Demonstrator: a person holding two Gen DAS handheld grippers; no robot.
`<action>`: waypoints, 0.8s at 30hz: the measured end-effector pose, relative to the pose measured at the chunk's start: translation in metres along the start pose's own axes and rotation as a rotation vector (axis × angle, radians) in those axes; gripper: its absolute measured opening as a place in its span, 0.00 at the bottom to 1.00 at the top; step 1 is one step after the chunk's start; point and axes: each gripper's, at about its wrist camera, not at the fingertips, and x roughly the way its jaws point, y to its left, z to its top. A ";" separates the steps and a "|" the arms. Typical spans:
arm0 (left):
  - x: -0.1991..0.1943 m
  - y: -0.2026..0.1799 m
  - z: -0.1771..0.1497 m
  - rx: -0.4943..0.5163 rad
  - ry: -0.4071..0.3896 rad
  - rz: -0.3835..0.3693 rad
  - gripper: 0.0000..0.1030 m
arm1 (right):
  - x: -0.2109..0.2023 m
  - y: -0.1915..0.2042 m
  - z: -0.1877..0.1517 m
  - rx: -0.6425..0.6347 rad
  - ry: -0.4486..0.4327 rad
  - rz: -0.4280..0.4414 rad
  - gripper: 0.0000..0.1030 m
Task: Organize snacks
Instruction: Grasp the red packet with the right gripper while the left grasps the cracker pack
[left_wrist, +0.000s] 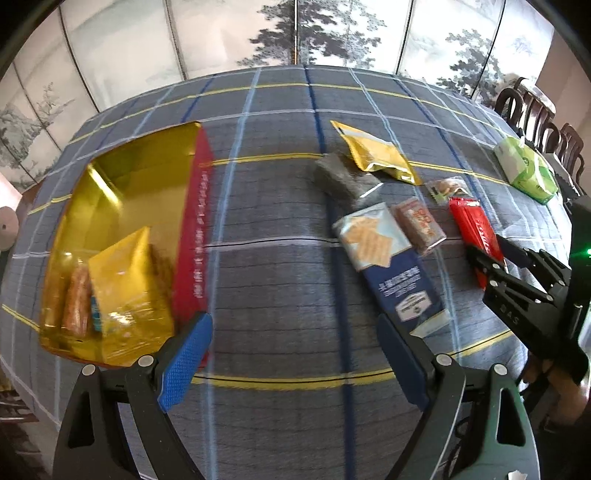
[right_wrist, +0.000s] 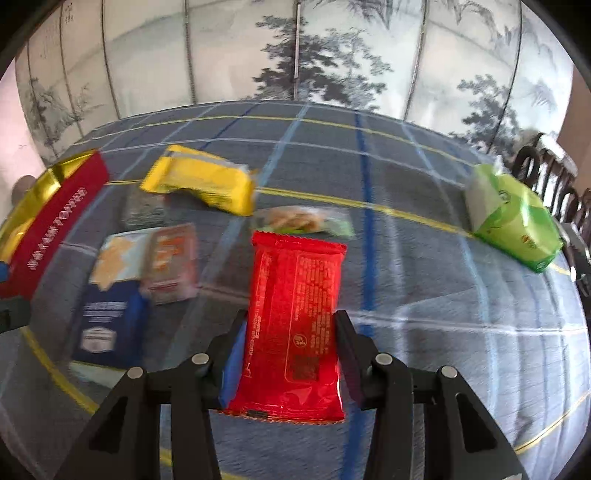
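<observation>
A red snack packet (right_wrist: 295, 295) lies lengthwise between the fingers of my right gripper (right_wrist: 290, 317), whose pads press on both of its long edges. The left wrist view shows that same gripper (left_wrist: 491, 254) at the right, clamped on the red packet (left_wrist: 474, 221). My left gripper (left_wrist: 291, 325) hangs wide open over bare tablecloth with nothing between its fingers. Just left of it stands a gold tin box (left_wrist: 195, 221) with a red side wall, holding a yellow packet (left_wrist: 129, 280) and orange snacks (left_wrist: 75, 302).
Loose on the checked cloth lie a yellow bag (left_wrist: 376, 155), a grey packet (left_wrist: 336, 177), a blue cracker pack (left_wrist: 388, 266), a brown bar (left_wrist: 419, 225) and a clear cookie bag (left_wrist: 448, 188). A green tissue pack (left_wrist: 524, 170) sits far right, near dark chairs (left_wrist: 535, 118).
</observation>
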 end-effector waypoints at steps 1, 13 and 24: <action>0.001 -0.003 0.001 -0.004 -0.001 -0.004 0.86 | 0.001 -0.005 0.000 0.004 -0.008 0.002 0.44; 0.023 -0.039 0.016 -0.064 0.029 -0.068 0.86 | 0.010 -0.036 0.010 0.057 -0.019 -0.031 0.44; 0.044 -0.063 0.021 -0.084 0.049 -0.033 0.85 | 0.013 -0.040 0.010 0.077 -0.016 -0.016 0.45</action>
